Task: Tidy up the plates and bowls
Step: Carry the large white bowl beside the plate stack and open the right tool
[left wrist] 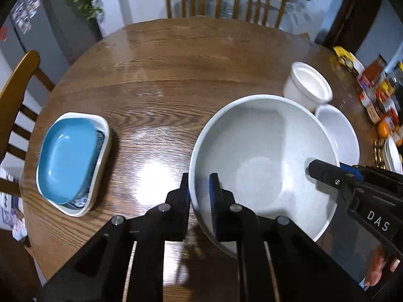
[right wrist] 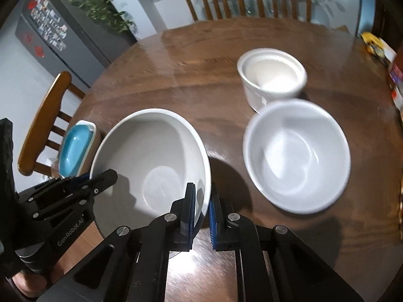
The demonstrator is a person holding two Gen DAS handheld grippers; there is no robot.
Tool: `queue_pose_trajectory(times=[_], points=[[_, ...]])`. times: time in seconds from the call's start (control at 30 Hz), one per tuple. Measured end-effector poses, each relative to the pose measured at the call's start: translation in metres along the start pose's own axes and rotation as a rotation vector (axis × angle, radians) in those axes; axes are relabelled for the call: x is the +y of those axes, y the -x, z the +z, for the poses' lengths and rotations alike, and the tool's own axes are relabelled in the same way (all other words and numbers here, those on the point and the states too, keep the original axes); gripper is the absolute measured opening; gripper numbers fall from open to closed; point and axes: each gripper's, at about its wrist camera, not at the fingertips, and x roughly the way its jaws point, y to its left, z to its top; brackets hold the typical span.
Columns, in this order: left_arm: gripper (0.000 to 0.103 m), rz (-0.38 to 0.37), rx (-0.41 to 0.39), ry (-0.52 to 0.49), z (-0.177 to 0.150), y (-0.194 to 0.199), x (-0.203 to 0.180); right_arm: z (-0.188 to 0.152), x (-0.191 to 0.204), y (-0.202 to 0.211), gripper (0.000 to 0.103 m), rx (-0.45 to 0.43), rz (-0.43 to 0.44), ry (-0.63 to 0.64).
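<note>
At the near edge of the round wooden table (left wrist: 176, 58), the left gripper (left wrist: 199, 191) clamps the left rim of the large white bowl (left wrist: 262, 156), one finger inside and one outside. The right gripper (right wrist: 202, 201) pinches the opposite rim the same way. Both point steeply down, tilted towards each other. Just beyond the bowl's right side sit a smaller white bowl (right wrist: 297, 156) and a white ramekin (right wrist: 272, 78). Towards the left edge, well apart, a blue dish (left wrist: 68, 156) rests nested in a white tray (left wrist: 104, 136).
</note>
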Motion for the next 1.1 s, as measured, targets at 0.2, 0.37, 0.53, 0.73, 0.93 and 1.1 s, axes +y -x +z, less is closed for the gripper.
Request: queue_pose_trajectory(times=[0.2,0.37,0.53,0.73,0.93,1.1], points=[[0.013,0.049,0.012,0.085,0.006,-0.002,0.03,0.019,0.03,-0.022,0.011,0.028,0.025,0.074],[0.013,0.092,0.028,0.117,0.009,-0.011,0.046,0.027,0.045,-0.041,0.011,0.054,0.044,0.095],[0.013,0.123,0.055,0.135,0.002,-0.018,0.052,0.029,0.058,-0.058,0.011,0.09,0.043,0.12],[0.015,0.14,0.071,0.109,-0.001,-0.022,0.049,0.029,0.061,-0.063,0.011,0.106,0.027,0.125],[0.015,0.143,0.067,0.087,0.0,-0.023,0.045,0.03,0.062,-0.065,0.011,0.103,0.009,0.122],[0.018,0.148,0.062,0.07,0.001,-0.027,0.046,0.03,0.061,-0.065,0.011,0.1,-0.002,0.112]])
